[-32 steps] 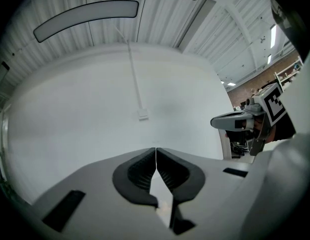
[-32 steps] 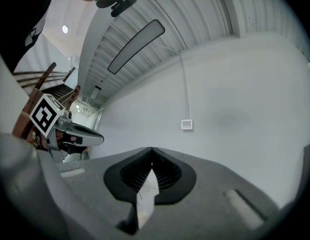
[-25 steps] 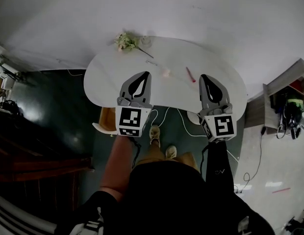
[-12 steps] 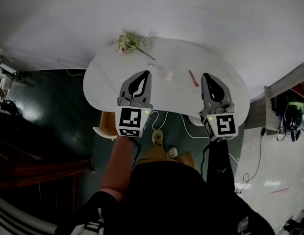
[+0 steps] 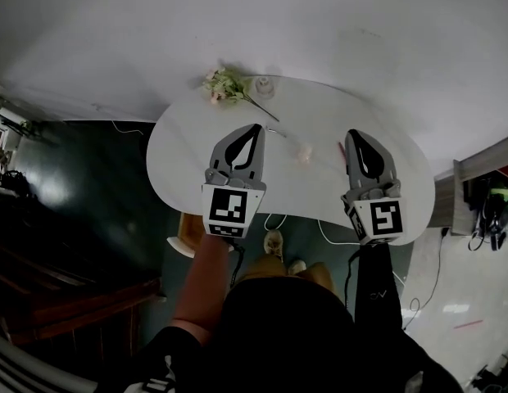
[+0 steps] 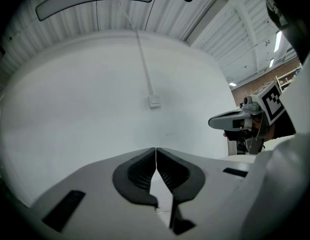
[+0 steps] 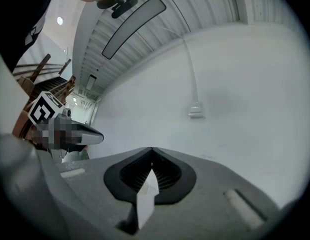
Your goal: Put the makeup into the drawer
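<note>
Nearest: the left gripper (image 5: 256,129), grey plastic with black ribbed pads, is held level. Its jaws are pressed together with nothing between them.
Beside it: the right gripper (image 5: 353,136), of the same build, is also closed tip to tip and empty. Each gripper's own view looks along its jaws at a bare white wall (image 6: 95,94).
Below them: a white oval table (image 5: 184,150) lies under and ahead of both grippers.
Makeup: three small pieces lie on the tabletop in the gap between the grippers. A slim red stick (image 5: 341,148) is just beside the right gripper's tip, a small pale pink piece (image 5: 303,152) lies near it, and a thin silvery stick (image 5: 275,131) sits closer to the left gripper. They are too small to tell what kind each is.
Handling: all three look light and stiff. The sticks will likely roll or slip, so pinch each across the middle of its length. The pink piece is best taken by its sides, gently, since a small case could crack.
Far edge: a bunch of pale flowers (image 5: 225,84) lies beside a small white cup-like object (image 5: 265,86).
Drawer: none shows in any view.
Progress: the task seems not yet begun.
</note>
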Demonstrator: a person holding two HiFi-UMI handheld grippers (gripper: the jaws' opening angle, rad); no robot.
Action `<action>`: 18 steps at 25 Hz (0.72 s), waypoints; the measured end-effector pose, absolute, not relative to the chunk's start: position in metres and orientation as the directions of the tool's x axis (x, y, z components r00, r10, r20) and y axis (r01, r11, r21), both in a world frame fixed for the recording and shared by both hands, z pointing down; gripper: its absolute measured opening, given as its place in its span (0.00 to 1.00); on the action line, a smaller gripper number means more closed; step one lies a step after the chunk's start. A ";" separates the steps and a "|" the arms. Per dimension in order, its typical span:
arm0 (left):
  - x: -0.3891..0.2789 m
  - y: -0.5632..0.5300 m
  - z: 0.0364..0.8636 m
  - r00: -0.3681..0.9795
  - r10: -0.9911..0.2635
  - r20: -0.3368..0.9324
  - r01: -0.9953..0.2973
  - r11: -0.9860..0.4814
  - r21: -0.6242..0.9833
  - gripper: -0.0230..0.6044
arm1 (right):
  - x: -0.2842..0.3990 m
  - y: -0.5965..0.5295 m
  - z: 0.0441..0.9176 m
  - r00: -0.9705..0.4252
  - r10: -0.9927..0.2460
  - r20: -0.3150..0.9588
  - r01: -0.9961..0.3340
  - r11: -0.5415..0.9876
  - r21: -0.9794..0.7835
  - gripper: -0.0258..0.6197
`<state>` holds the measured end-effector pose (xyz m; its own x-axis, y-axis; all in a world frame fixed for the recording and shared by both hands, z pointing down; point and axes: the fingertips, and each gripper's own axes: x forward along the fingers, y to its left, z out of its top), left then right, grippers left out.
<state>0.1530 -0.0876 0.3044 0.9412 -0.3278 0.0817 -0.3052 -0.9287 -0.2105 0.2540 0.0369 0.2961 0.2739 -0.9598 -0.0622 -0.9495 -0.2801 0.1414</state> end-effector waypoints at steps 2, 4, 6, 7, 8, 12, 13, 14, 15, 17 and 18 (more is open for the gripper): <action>0.157 -0.107 0.306 0.943 -0.321 0.088 -0.296 -0.930 -0.219 0.05 | 0.258 0.018 0.298 0.284 -0.957 -0.055 -0.947 -0.289 0.139 0.05; 0.160 -0.123 0.307 0.944 -0.317 0.090 -0.291 -0.930 -0.226 0.05 | 0.260 0.002 0.299 0.301 -0.953 -0.046 -0.943 -0.304 0.136 0.05; 0.164 -0.137 0.308 0.949 -0.303 0.090 -0.277 -0.934 -0.224 0.05 | 0.264 -0.010 0.301 0.324 -0.945 -0.040 -0.936 -0.326 0.134 0.05; 0.167 -0.143 0.309 0.952 -0.292 0.090 -0.267 -0.938 -0.223 0.05 | 0.265 -0.017 0.301 0.333 -0.942 -0.038 -0.933 -0.335 0.135 0.05; 0.168 -0.149 0.309 0.955 -0.283 0.090 -0.258 -0.940 -0.223 0.05 | 0.266 -0.023 0.302 0.340 -0.940 -0.036 -0.930 -0.341 0.137 0.05; 0.174 -0.169 0.313 0.963 -0.257 0.083 -0.235 -0.948 -0.214 0.05 | 0.264 -0.041 0.300 0.362 -0.931 -0.047 -0.920 -0.365 0.144 0.05; 0.176 -0.172 0.314 0.964 -0.252 0.084 -0.229 -0.950 -0.212 0.05 | 0.263 -0.045 0.296 0.365 -0.929 -0.063 -0.919 -0.370 0.134 0.05; 0.178 -0.175 0.315 0.965 -0.246 0.087 -0.224 -0.951 -0.212 0.05 | 0.262 -0.049 0.292 0.367 -0.926 -0.083 -0.919 -0.375 0.119 0.05; 0.179 -0.177 0.317 0.966 -0.241 0.089 -0.218 -0.952 -0.213 0.05 | 0.262 -0.052 0.287 0.368 -0.924 -0.100 -0.919 -0.378 0.108 0.05; 0.182 -0.179 0.318 0.969 -0.232 0.089 -0.209 -0.955 -0.212 0.05 | 0.262 -0.055 0.283 0.374 -0.920 -0.114 -0.916 -0.386 0.107 0.05; 0.182 -0.180 0.318 0.970 -0.228 0.089 -0.205 -0.956 -0.210 0.05 | 0.263 -0.056 0.283 0.379 -0.919 -0.114 -0.914 -0.390 0.110 0.05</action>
